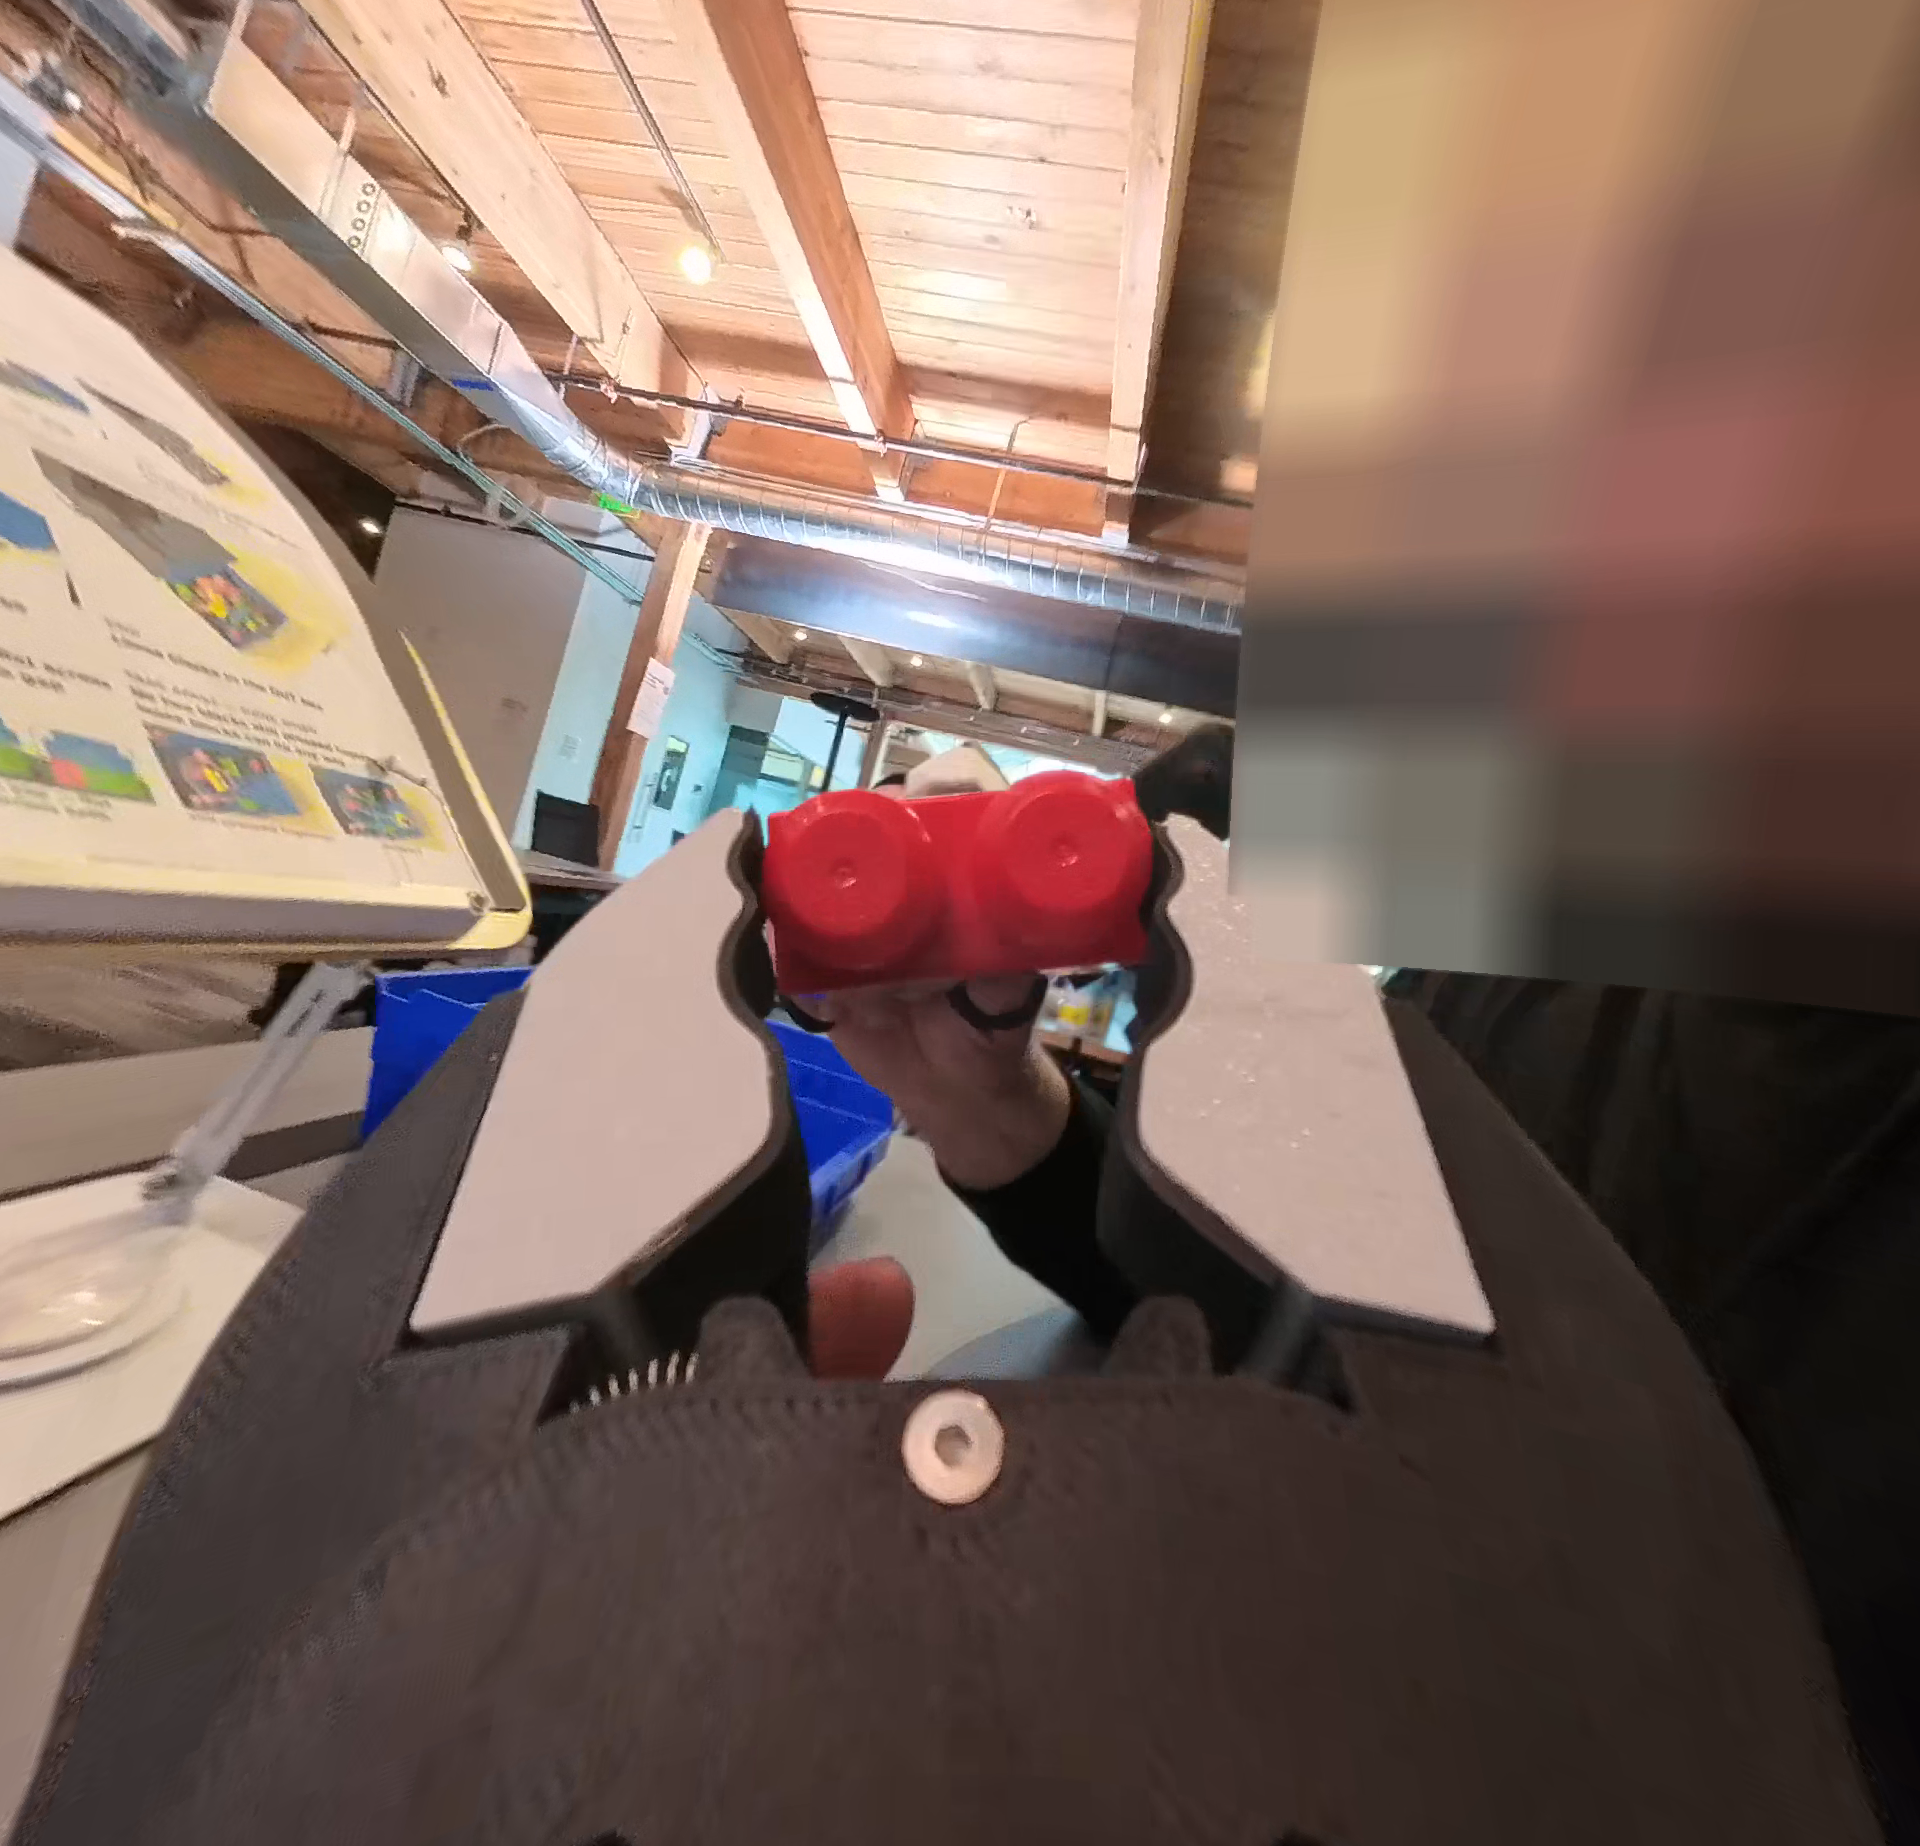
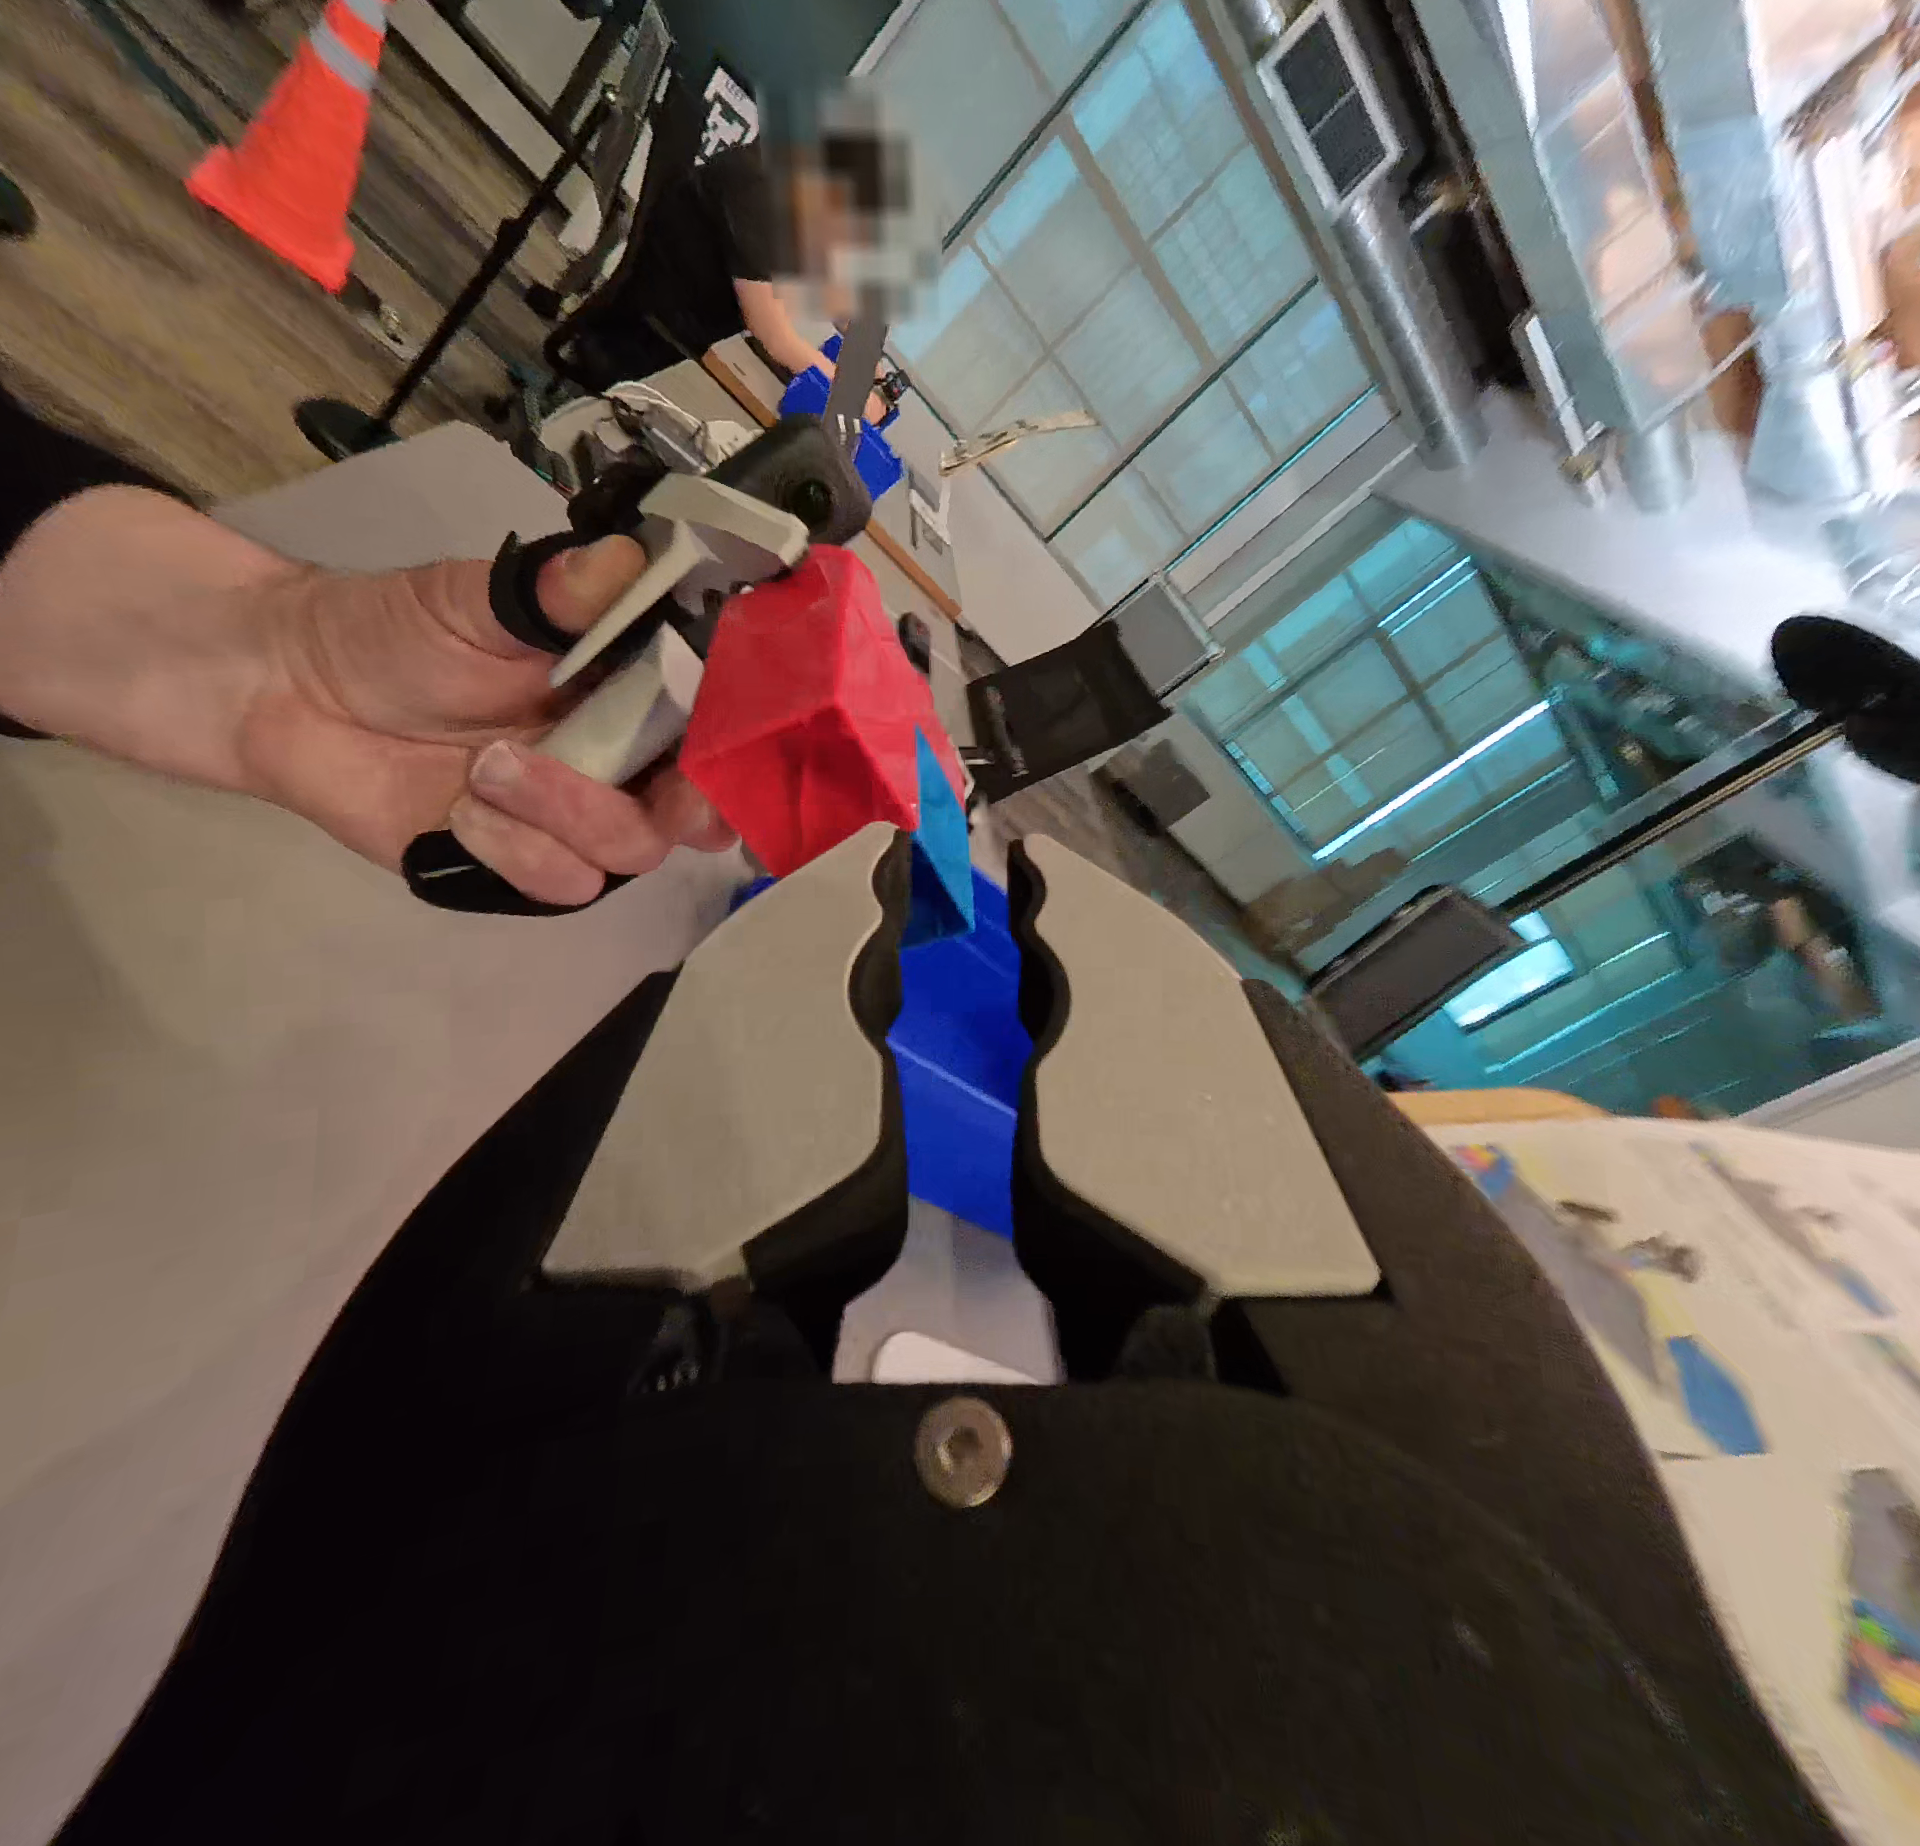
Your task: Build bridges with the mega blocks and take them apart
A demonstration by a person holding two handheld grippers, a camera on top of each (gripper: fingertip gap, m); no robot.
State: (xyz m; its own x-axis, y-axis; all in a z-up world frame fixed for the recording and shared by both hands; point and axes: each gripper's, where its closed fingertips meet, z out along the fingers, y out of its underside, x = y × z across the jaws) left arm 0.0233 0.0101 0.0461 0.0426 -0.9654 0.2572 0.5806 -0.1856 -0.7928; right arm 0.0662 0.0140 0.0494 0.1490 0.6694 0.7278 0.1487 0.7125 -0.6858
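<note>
The left gripper (image 1: 956, 887) pinches a red block (image 1: 956, 897) by its two short ends, the dark scalloped pads pressed against glossy moulded plastic. Its two round, flat-topped studs face the left wrist camera, each with a small dimple at the centre. The block is held up in the air above the pale table (image 2: 208, 1121), and in the right wrist view its smooth, boxy underside and sides show beside the person's left hand (image 2: 343, 695), which wears black finger loops.

The right gripper (image 2: 961, 892) has its jaws a little apart (matte grey plates over black, finely ribbed printed plastic). A thin light-blue piece (image 2: 940, 851) stands between them, close to one pad; whether either pad presses on it cannot be told. Its upper tip meets the red block's lower corner. Beyond it sits a deep-blue plastic bin (image 2: 961, 1079), hard-walled and shiny.

A printed instruction sheet (image 1: 208, 653) with small colour pictures stands on a tilted stand at the table's edge. An orange traffic cone (image 2: 301, 134) with a pale band is on the floor.
</note>
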